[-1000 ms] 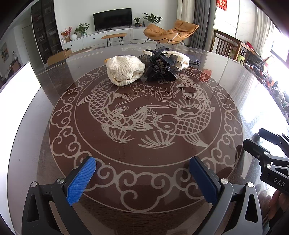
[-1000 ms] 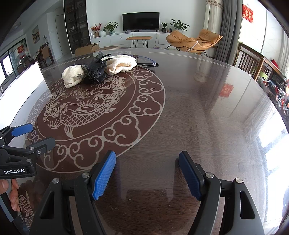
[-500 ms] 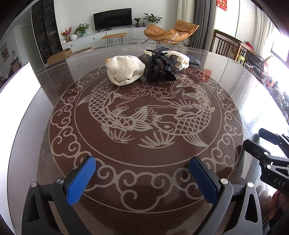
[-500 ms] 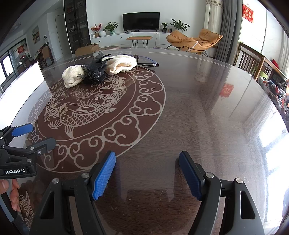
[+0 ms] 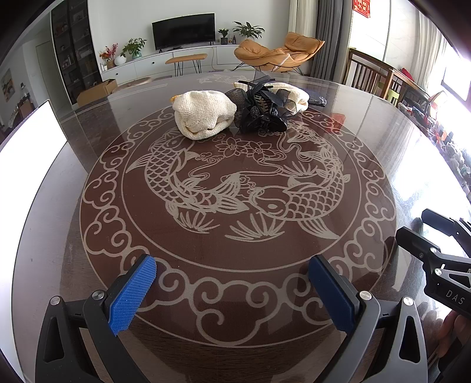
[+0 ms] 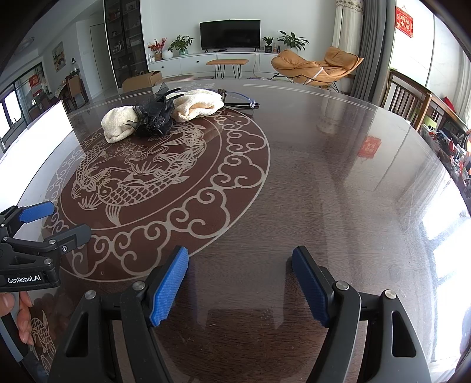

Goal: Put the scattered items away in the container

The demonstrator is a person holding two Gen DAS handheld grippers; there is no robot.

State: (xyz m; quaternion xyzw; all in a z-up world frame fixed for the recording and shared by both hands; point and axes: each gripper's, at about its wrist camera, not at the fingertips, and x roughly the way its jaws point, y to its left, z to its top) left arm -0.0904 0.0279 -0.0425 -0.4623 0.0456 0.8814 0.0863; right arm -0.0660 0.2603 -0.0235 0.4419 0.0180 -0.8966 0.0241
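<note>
My left tongs (image 5: 232,290) hang over the near rim of the counter (image 5: 368,141), blue pads well apart with nothing between them. My right tongs (image 6: 240,284) sit the same way over bare dark wood to the right of the carved medallion, pads wide apart and empty. In the right wrist view the body of my left tongs carries the white lettering "GenRobot.AI", with my fingers (image 6: 23,318) wrapped below it. In the left wrist view the side of my right tongs shows the letters "DAS"; the rest runs off the edge.

Beyond the pads spreads the round medallion with two carp (image 5: 244,188) ringed by cloud scrolls.

At the far edge of the medallion lies the scattered pile. The nearer cream knit piece (image 5: 203,113) is bunched into a lump, its opening turned toward me. Just to its right, touching it, is a black hair clip with gauzy petals (image 5: 260,107), teeth pointing up and toward me. Behind that a second cream knit piece (image 6: 197,103) lies stretched with its long axis running left to right. Further right, a pair of glasses (image 6: 240,101) rests against it, arms pointing right.

A white panel (image 6: 35,141) stands at the counter's left edge. Past the counter a red hanging with gold characters (image 6: 404,22) shows on the wall; I cannot read them.
</note>
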